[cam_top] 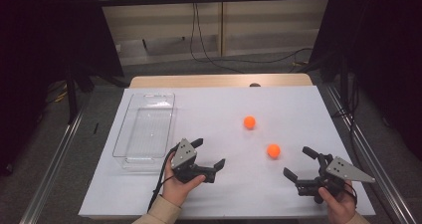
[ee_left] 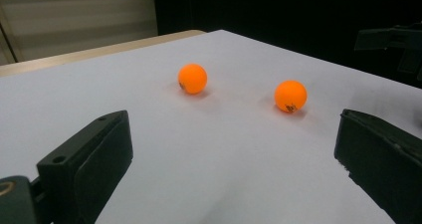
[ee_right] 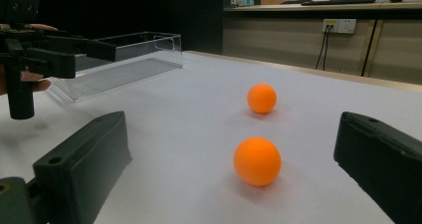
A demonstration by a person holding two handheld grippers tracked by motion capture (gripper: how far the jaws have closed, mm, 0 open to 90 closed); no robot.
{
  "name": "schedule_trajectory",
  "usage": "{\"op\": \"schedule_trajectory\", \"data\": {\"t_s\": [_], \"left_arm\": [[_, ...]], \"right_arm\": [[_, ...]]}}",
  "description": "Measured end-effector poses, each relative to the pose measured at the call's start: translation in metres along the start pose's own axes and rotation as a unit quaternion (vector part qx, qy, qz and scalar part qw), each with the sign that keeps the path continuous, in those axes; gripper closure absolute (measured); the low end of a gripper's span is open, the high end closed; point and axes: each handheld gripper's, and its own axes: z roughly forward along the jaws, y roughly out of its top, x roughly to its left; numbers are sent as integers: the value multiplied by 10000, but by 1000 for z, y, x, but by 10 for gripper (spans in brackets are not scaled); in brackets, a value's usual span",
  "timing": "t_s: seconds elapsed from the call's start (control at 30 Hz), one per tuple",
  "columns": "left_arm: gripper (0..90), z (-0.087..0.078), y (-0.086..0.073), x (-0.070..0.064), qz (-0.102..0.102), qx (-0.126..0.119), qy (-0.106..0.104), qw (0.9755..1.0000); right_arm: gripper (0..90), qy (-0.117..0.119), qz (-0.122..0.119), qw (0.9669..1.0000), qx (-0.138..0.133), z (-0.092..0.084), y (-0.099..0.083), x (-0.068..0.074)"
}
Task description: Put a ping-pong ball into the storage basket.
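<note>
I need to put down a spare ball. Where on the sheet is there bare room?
Bare sheet lies beyond the far ball up to the far edge, and between the clear tray and both balls. Busiest is the near edge: near ball, left tongs, right tongs.

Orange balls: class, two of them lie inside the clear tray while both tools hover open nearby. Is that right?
Not quite. The high view shows both orange balls on the white sheet, outside the clear tray. The left tool and right tool are indeed open.
</note>
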Motion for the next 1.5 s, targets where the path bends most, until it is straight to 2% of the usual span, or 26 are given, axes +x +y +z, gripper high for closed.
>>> {"op": "schedule_trajectory", "data": {"t_s": [0.77, 1.5], "left_arm": [[20, 17, 4, -5, -3, 105, -38, 9999], [22, 26, 8, -9, 38, 198, -102, 9997]], "right_arm": [[10, 48, -17, 10000, 1, 0, 0, -1], [11, 66, -14, 10000, -15, -1, 0, -1]]}}
